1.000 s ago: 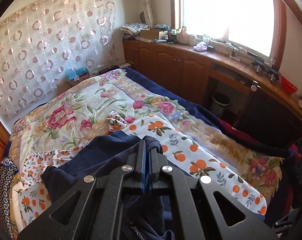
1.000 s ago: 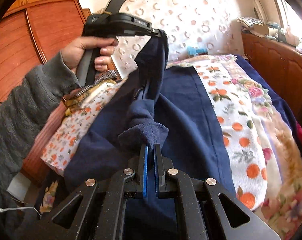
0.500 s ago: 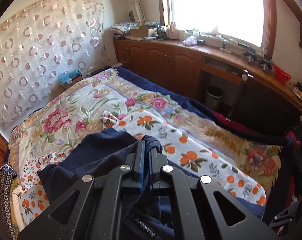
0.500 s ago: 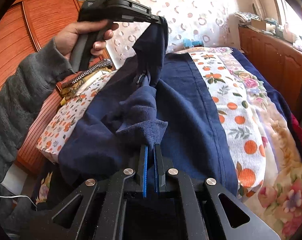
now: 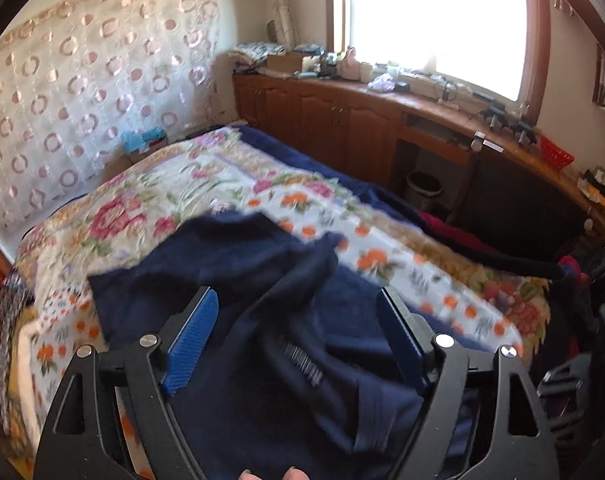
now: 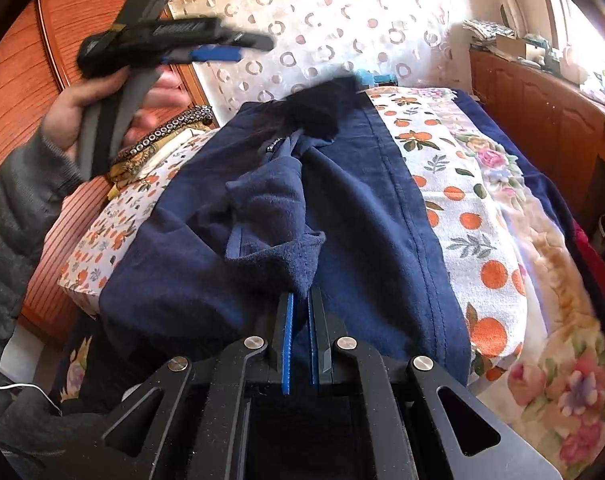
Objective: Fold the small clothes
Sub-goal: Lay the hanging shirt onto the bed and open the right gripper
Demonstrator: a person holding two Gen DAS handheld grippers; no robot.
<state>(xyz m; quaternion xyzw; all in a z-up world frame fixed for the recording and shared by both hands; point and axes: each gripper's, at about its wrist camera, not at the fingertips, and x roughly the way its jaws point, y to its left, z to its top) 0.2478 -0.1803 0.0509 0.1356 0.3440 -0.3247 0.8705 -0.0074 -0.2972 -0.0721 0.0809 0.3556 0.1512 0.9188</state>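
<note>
Navy garment (image 6: 354, 208) spread on the orange-print towel (image 6: 458, 200), which lies over the floral bedspread (image 5: 150, 200); towel showing past the garment on both long sides

Left gripper (image 5: 298, 320) releasing: jaws opening, wide apart, blue pads (image 5: 192, 334) off the cloth, a rumpled navy fold loose between them without being pressed; same left gripper (image 6: 238, 46) seen from the right wrist raised above the garment's far end, blurred, nothing hanging from it, gripped by a hand (image 6: 90, 116) in a grey sleeve (image 6: 10, 216)

Right gripper (image 6: 300, 300) clenched on the garment's near edge, a thick ribbed flap pinched between the blue pads (image 6: 288, 340) and bunched just ahead of the fingertips

Dark bunched end of the garment, blurred, at the far end of the towel, below the raised gripper

Patterned cloth with ringed trim (image 6: 162, 136) left of the garment, touching the towel's edge

Curtain with circles (image 5: 82, 80) beyond the bedspread's far end; wooden cabinets (image 5: 322, 120) right of the bedspread, under a bright window (image 5: 434, 20); bin (image 5: 424, 190) by the cabinets; red basket (image 5: 554, 156) on the counter

Fingertips (image 5: 270, 474) at the bottom edge of the left view, under the garment
</note>
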